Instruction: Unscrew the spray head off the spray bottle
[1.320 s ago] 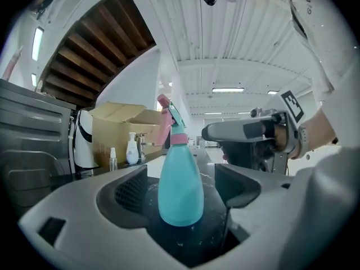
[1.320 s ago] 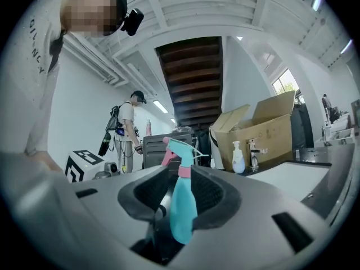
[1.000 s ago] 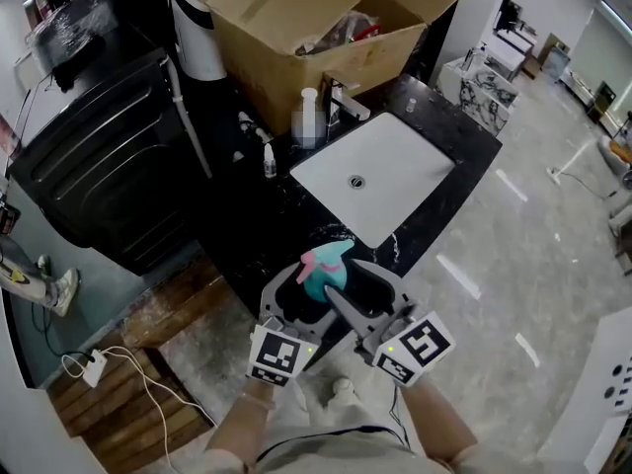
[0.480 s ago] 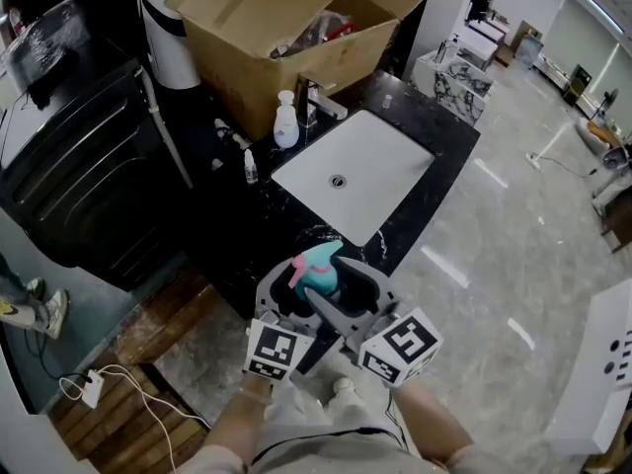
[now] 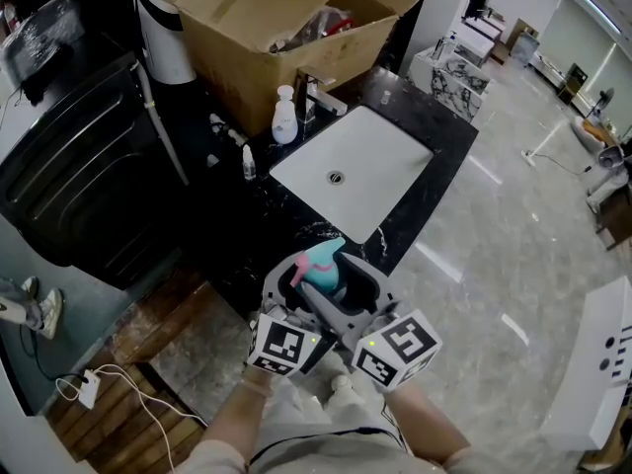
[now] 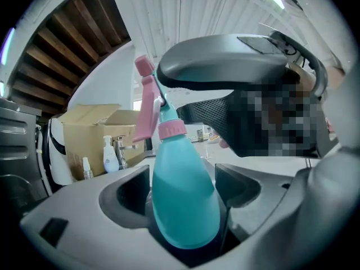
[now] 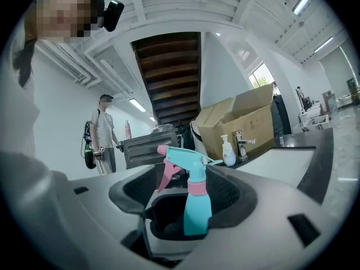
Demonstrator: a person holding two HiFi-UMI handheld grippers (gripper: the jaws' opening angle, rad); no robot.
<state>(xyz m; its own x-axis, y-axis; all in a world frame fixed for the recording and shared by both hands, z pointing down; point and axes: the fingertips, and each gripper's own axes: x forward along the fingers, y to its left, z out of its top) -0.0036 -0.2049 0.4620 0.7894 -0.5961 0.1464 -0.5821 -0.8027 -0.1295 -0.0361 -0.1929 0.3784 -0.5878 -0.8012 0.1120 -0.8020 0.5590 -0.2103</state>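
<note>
Now the right claw has just been opening: its jaws stand wide, with the spray head between them but untouched. The left claw is clamped on the teal bottle, which is upright in the air by the near edge of the worktop. This is likely a release to re-grip between twists. The pink collar looks seated on the neck, so the head is not yet off.
</note>
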